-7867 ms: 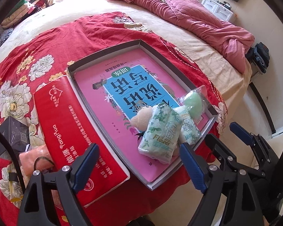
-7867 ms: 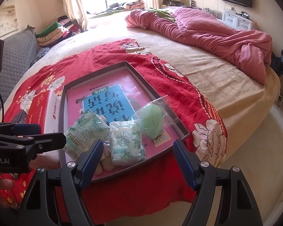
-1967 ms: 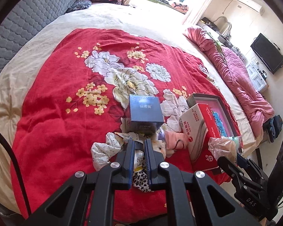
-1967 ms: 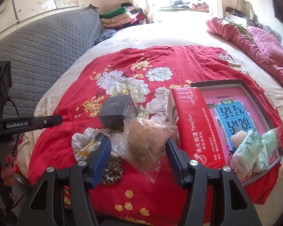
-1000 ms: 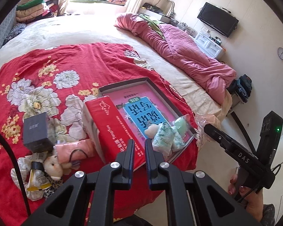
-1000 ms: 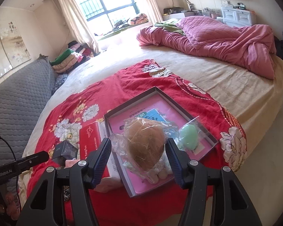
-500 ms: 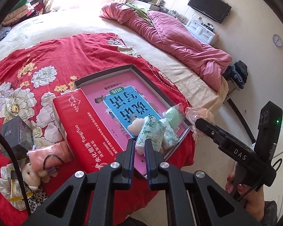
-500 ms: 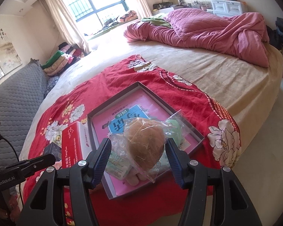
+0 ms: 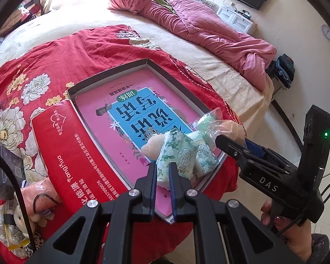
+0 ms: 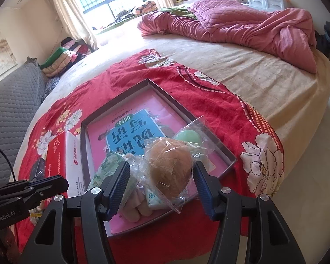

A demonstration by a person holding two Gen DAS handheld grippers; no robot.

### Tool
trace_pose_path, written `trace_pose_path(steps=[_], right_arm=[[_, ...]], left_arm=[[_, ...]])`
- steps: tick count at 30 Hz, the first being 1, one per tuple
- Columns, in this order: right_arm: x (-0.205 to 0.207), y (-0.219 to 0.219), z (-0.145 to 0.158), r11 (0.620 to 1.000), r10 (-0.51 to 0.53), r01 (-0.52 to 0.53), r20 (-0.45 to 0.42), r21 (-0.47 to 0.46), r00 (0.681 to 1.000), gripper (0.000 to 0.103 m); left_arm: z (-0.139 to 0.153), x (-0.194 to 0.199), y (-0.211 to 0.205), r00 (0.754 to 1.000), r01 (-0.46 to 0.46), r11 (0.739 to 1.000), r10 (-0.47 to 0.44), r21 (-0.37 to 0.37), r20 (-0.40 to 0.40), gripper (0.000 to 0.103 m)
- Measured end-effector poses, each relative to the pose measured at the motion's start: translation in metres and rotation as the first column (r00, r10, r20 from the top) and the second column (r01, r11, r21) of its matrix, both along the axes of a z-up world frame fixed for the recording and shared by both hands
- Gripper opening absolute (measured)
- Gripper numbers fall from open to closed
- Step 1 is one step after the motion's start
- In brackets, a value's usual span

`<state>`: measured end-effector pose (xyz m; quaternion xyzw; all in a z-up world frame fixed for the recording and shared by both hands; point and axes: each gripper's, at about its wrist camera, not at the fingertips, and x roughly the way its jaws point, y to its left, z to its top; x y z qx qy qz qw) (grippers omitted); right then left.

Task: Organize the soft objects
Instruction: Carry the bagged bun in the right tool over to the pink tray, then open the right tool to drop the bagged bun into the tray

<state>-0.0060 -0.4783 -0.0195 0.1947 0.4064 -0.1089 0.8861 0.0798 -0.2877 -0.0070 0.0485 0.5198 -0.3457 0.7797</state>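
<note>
My right gripper (image 10: 160, 182) is shut on a brown bun in a clear bag (image 10: 169, 167) and holds it over the near corner of a shallow box (image 10: 118, 96) with a pink and blue book in it. Tissue packs (image 9: 178, 156), a green bagged ball (image 10: 188, 137) and a pale plush (image 9: 150, 146) lie in that corner. My left gripper (image 9: 162, 176) is shut and empty, just before the box's near edge. The right gripper also shows in the left wrist view (image 9: 239, 145), with the bun (image 9: 231, 127) at its tip.
A red box (image 9: 70, 145) lies left of the shallow box on a red flowered cloth (image 9: 55, 59). A pink roll (image 9: 41, 195), a small plush toy (image 9: 22, 217) and a dark box (image 9: 2, 169) sit at far left. A pink quilt (image 9: 198, 28) lies behind. The bed edge is close on the right.
Both grippers have moved closer to the shallow box. The bagged bun is now lower, over the items in the box's near corner. The left gripper stays shut.
</note>
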Motion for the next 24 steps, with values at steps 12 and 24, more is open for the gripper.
trace_pose_path(steps=[12,24], right_arm=[[0.020,-0.003,-0.026,0.999,0.007,-0.007,-0.006,-0.034,1.000,0.063],[0.022,0.001,-0.028,0.999,0.018,-0.019,-0.019,-0.043,1.000,0.065]], left_arm=[[-0.014,0.015,-0.004,0.999,-0.033,0.999,0.033,0.015,-0.022,0.019],[-0.017,0.016,-0.007,0.999,-0.044,0.999,0.044,0.028,-0.017,0.040]])
